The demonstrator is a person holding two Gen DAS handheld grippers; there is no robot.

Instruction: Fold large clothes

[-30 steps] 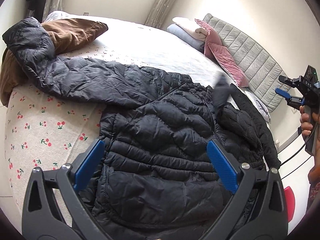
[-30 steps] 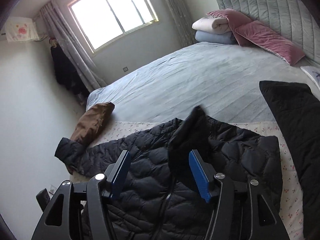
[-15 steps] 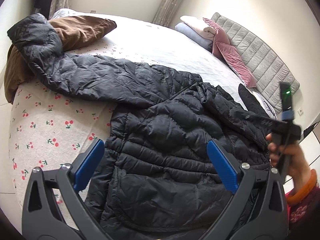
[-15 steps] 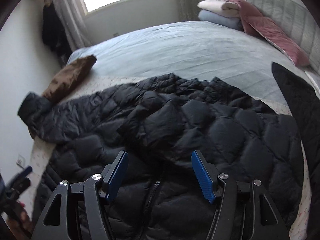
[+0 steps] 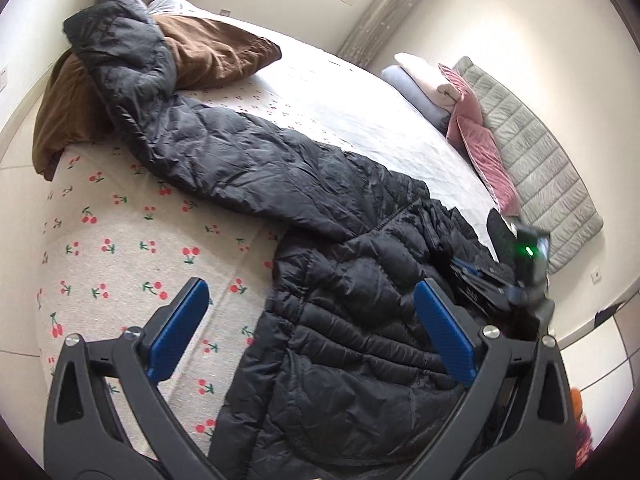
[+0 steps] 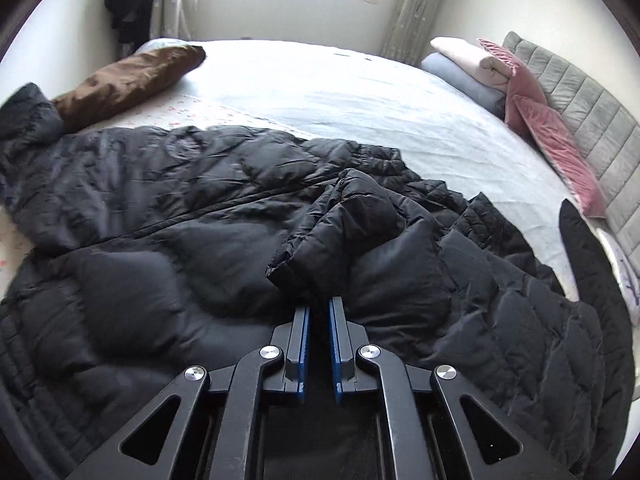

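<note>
A black quilted puffer jacket [image 5: 340, 328] lies spread on the bed, one sleeve [image 5: 224, 152] stretched toward the far left corner. My left gripper [image 5: 312, 286] hangs open just above the jacket's left side edge, where it meets the cherry-print sheet [image 5: 120, 248]. My right gripper [image 6: 318, 300] is down on the jacket [image 6: 160, 220] near its bunched folded part [image 6: 360, 232]. Its jaws are closing to a narrow slit with a fold of jacket fabric pinched at the tips. In the left wrist view the right gripper [image 5: 476, 276] is a blur at the jacket's right side.
A brown garment [image 5: 208, 48] lies under the sleeve end at the bed's far corner. Folded bedding [image 6: 468, 60], pink cushions [image 6: 552, 128] and a grey headboard [image 6: 592, 92] line the right. Another black cloth [image 6: 592, 264] lies at the right edge. Pale floor [image 5: 16, 184] borders the bed.
My right gripper came down from above onto the jacket and shut on a fold of it. My left gripper shifted left toward the jacket's side edge and stayed open.
</note>
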